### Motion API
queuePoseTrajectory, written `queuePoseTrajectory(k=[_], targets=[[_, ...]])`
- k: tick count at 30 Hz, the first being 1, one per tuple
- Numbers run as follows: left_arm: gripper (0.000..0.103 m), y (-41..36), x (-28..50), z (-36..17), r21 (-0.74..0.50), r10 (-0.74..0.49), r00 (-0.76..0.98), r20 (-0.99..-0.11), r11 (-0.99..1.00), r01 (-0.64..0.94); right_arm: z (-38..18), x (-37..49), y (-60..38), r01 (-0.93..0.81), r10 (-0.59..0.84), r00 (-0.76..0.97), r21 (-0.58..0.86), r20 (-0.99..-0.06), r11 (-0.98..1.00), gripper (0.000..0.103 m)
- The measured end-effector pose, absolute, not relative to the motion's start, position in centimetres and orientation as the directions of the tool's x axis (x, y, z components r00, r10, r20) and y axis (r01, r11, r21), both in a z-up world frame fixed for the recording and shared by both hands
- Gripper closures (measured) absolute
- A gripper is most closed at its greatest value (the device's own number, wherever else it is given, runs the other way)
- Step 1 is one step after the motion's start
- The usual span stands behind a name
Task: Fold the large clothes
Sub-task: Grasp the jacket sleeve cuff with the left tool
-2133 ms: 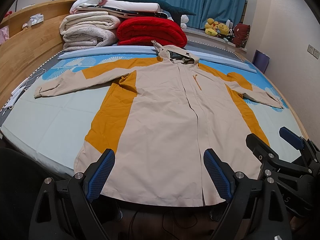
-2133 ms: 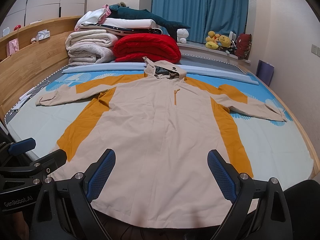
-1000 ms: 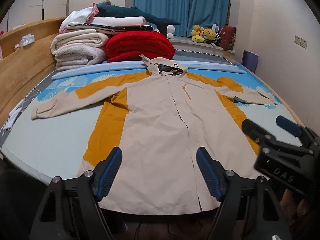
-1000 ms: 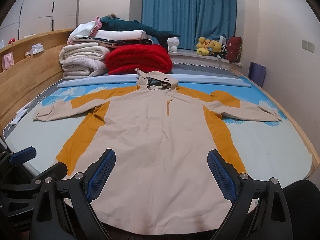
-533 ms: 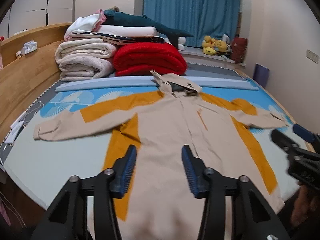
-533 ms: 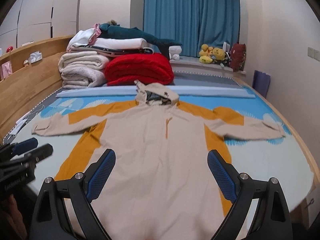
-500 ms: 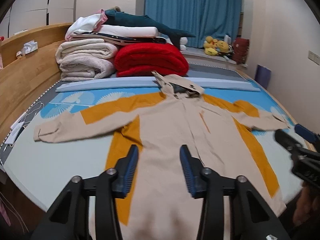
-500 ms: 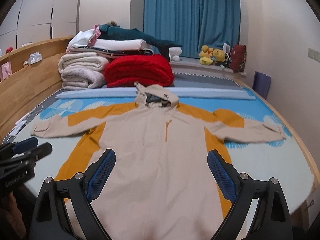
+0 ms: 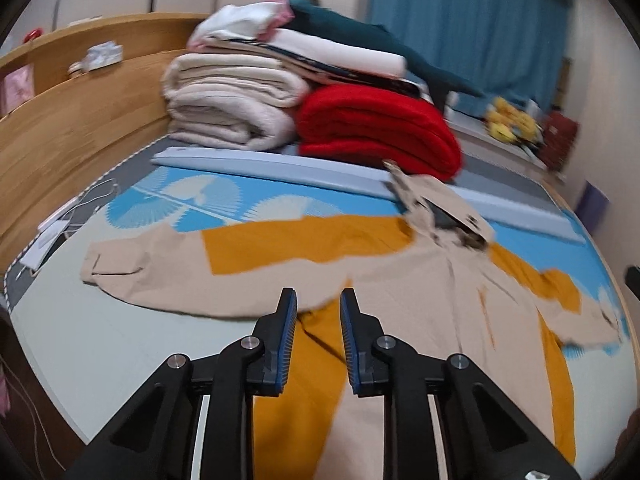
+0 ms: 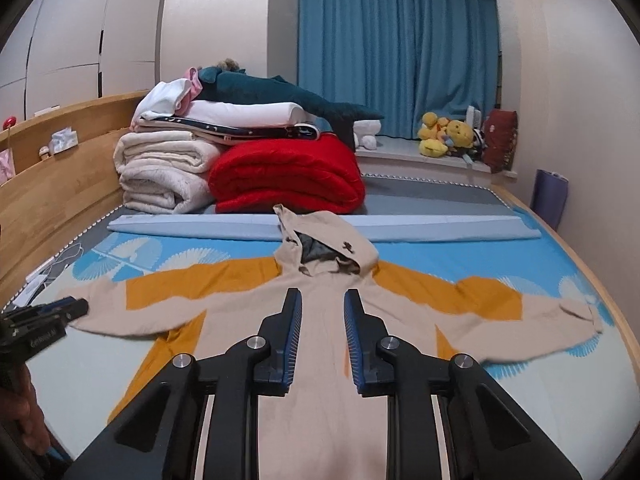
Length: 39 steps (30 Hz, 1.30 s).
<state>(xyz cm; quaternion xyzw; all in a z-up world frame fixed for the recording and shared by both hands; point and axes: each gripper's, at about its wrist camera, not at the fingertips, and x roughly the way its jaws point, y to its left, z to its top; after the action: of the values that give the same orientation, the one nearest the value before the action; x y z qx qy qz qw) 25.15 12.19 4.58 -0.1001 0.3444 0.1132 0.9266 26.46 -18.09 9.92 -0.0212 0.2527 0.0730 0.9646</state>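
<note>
Beige-and-orange hooded jacket [image 10: 256,312], spread flat, sleeves out, on bed [image 10: 520,380]

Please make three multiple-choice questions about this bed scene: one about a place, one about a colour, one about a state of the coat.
1. Where does the red blanket lie?
A. Beyond the coat's hood, at the far end of the bed
B. On the floor
C. Over the coat's left sleeve

2. Which colour are the panels on the beige coat?
A. Green
B. Orange
C. Black

3. In what state is the coat?
A. Folded in half
B. Rolled into a bundle
C. Spread flat with both sleeves stretched out

Answers:
1. A: it is stacked beside the pale blankets, behind the hood.
2. B: orange strips run along the sleeves and down the sides.
3. C: each sleeve lies out to its own side on the bed.
</note>
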Motion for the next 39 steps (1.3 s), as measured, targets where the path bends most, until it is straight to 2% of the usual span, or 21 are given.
queuePoseTrajectory(k=[4, 7, 10, 12, 15, 19, 23, 25, 26, 27, 28, 31, 39], targets=[[0.083, 15.3, 27.1, 3.9, -0.107, 0.187, 0.721, -0.667, 0.934, -0.342, 10.6, 29.5, -16.4, -0.186, 0.141, 0.878, -0.055, -0.457, 0.981, 0.079], [0.083, 17.7, 28.4, 2.4, -0.101, 0.212, 0.698, -0.684, 0.921, -0.377, 10.1, 31.6, -15.1, -0.213, 0.162, 0.866, -0.055, -0.473, 0.976, 0.076], [0.083, 20.3, 29.5, -0.3, -0.081, 0.226, 0.661, -0.716, 0.913, -0.400, 8.0, 33.5, -14.6, -0.243, 0.195, 0.842, -0.032, -0.503, 0.969, 0.064], [0.083, 21.6, 30.0, -1.7, -0.063, 0.240, 0.627, -0.741, 0.905, -0.420, 6.3, 34.2, -14.9, -0.247, 0.208, 0.826, -0.004, -0.524, 0.969, 0.052], [0.083, 24.8, 30.8, -3.8, -0.054, 0.260, 0.577, -0.774, 0.881, -0.469, 3.8, 36.0, -15.0, -0.233, 0.199, 0.785, 0.019, -0.586, 0.972, 0.046], [0.080, 30.4, 31.3, -6.7, -0.026, 0.329, 0.491, -0.807, 0.810, -0.586, 2.7, 37.5, -15.6, -0.174, 0.156, 0.796, 0.027, -0.584, 0.984, 0.043], [0.080, 35.8, 31.0, -9.2, -0.032, 0.350, 0.419, -0.838, 0.735, -0.677, 2.2, 38.3, -15.8, -0.175, 0.166, 0.795, 0.041, -0.584, 0.984, 0.044], [0.077, 38.5, 30.7, -10.3, -0.017, 0.373, 0.382, -0.845, 0.697, -0.717, 1.8, 38.4, -15.8, -0.178, 0.173, 0.796, 0.049, -0.579, 0.983, 0.060], [0.073, 39.5, 30.6, -10.8, -0.012, 0.382, 0.371, -0.847, 0.682, -0.731, 1.7, 38.5, -15.8, -0.177, 0.175, 0.796, 0.054, -0.580, 0.983, 0.080], [0.069, 40.8, 30.4, -11.4, -0.011, 0.391, 0.356, -0.849, 0.659, -0.752, 1.4, 38.6, -15.8, -0.177, 0.179, 0.791, 0.061, -0.585, 0.982, 0.085], [0.061, 41.6, 30.3, -11.7, -0.016, 0.394, 0.349, -0.850, 0.644, -0.765, 1.2, 38.8, -15.8, -0.175, 0.179, 0.788, 0.063, -0.589, 0.982, 0.085], [0.053, 44.5, 29.8, -13.2, -0.034, 0.403, 0.324, -0.856, 0.582, -0.812, 0.6, 39.2, -15.3, -0.185, 0.177, 0.781, 0.049, -0.599, 0.981, 0.085], [0.051, 49.0, 30.1, -16.4, -0.018, 0.395, 0.268, -0.879, 0.534, -0.845, -2.0, 40.9, -13.8, -0.221, 0.188, 0.714, 0.038, -0.674, 0.975, 0.080]])
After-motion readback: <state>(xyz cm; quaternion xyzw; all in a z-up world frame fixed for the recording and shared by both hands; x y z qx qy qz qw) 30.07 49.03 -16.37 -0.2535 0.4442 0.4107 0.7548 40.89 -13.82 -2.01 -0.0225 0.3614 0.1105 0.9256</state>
